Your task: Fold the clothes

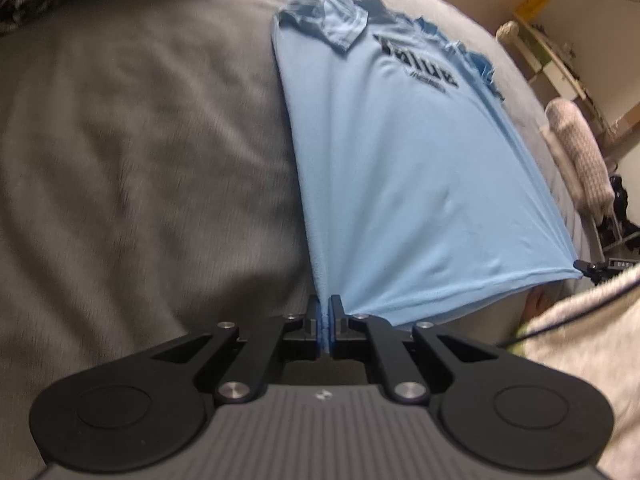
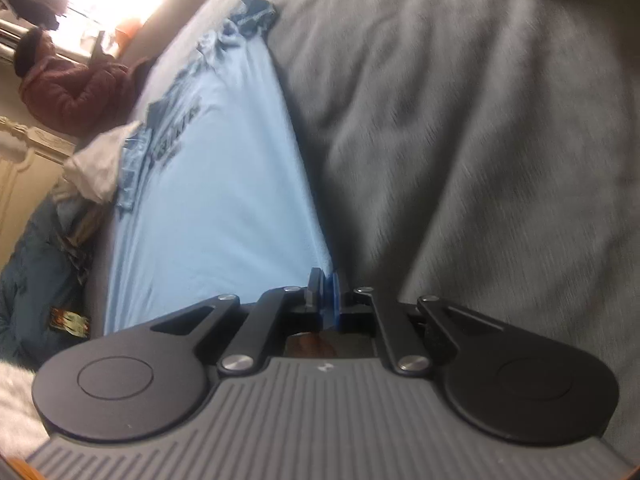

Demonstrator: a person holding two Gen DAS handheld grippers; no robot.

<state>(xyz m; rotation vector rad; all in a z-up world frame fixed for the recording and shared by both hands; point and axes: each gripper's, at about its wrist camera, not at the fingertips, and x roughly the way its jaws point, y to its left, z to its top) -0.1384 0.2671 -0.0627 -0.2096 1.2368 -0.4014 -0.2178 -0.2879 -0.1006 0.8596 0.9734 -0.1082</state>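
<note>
The grey bed (image 1: 140, 140) fills most of what I see, its cover rumpled, and on it lies the light blue polo shirt (image 1: 392, 168), already narrowed lengthwise with the sleeves tucked in, its collar (image 1: 332, 16) far off at twelve o'clock and its printed chest lettering (image 1: 420, 64) just below that. The hem end comes toward me and is lifted off the bed, stretched taut between my two tools. My left hand-held gripper (image 1: 328, 320) is clamped on the hem corner at six o'clock in its own view, blue cloth pinched between the closed fingers. My right hand-held gripper (image 2: 325, 300) is likewise closed on the opposite hem corner, the cloth running away from it toward eleven o'clock; in the left view that corner is pulled to a point at about three o'clock. I judge the next step is carrying the hem up toward the collar. The risk I see: the bites are shallow, on the very corners, so tension could pull the thin fabric free, or uneven travel could skew the fold and drag the tucked sleeves loose.
</note>
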